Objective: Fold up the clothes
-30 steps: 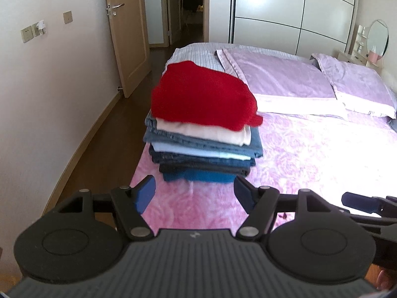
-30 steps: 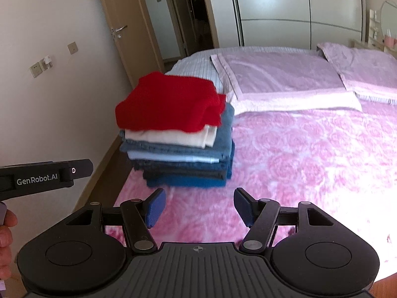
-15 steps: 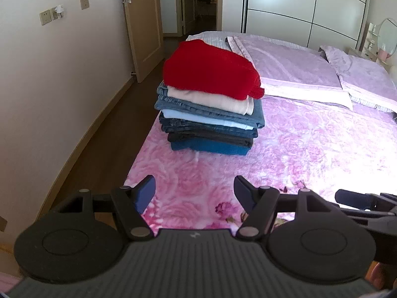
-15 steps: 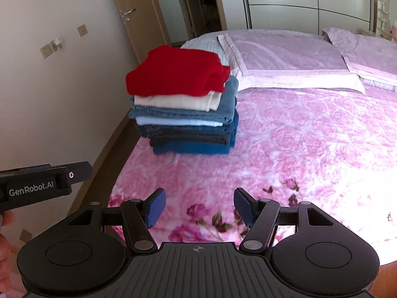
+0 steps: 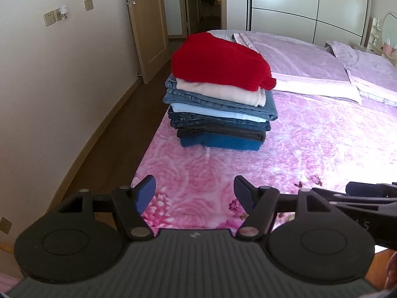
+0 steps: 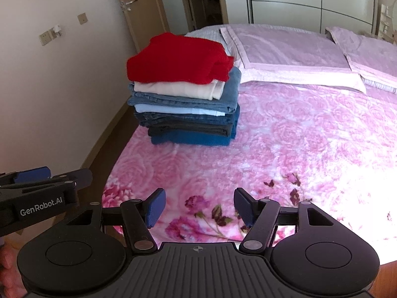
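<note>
Daylight, strong, entering from the right side of both views. The pink floral bedspread (image 6: 310,149) blows out to near white at its lower right in the right wrist view, pattern lost in the glare; same washout on the bedspread (image 5: 335,149) right of centre in the left wrist view. The wall (image 5: 62,87) on the left is evenly lit, duller. The doorway (image 5: 206,2) at the far end is dark, detail gone. The stack of folded clothes (image 6: 183,94) casts a faint shadow on the cover at its base; the red sweater (image 5: 218,62) on top looks slightly soft, its knit smeared. Heavy fisheye bend: skirting board and wardrobe (image 5: 322,5) lines curve. Corners vignette to black.
</note>
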Action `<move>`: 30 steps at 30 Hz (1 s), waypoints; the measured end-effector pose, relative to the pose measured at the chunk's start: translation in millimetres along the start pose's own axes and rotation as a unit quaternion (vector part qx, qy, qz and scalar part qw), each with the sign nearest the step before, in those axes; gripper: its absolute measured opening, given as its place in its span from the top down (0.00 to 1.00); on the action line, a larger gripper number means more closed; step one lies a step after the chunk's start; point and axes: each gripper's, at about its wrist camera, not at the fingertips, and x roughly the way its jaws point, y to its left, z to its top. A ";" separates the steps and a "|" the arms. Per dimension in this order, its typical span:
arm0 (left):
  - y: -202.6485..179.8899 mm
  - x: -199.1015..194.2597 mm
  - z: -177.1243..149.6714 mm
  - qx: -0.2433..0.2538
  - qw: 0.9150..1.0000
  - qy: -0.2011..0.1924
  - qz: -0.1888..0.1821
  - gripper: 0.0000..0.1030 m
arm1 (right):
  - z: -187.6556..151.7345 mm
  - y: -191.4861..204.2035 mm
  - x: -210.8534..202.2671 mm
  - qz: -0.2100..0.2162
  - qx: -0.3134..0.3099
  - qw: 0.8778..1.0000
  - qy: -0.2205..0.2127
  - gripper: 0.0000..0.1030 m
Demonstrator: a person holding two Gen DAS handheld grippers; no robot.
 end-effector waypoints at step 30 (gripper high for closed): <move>13.4 63.0 9.9 0.016 0.999 0.011 -0.032 0.35 | 16.2 7.8 63.0 -0.023 0.015 1.000 -0.013 0.38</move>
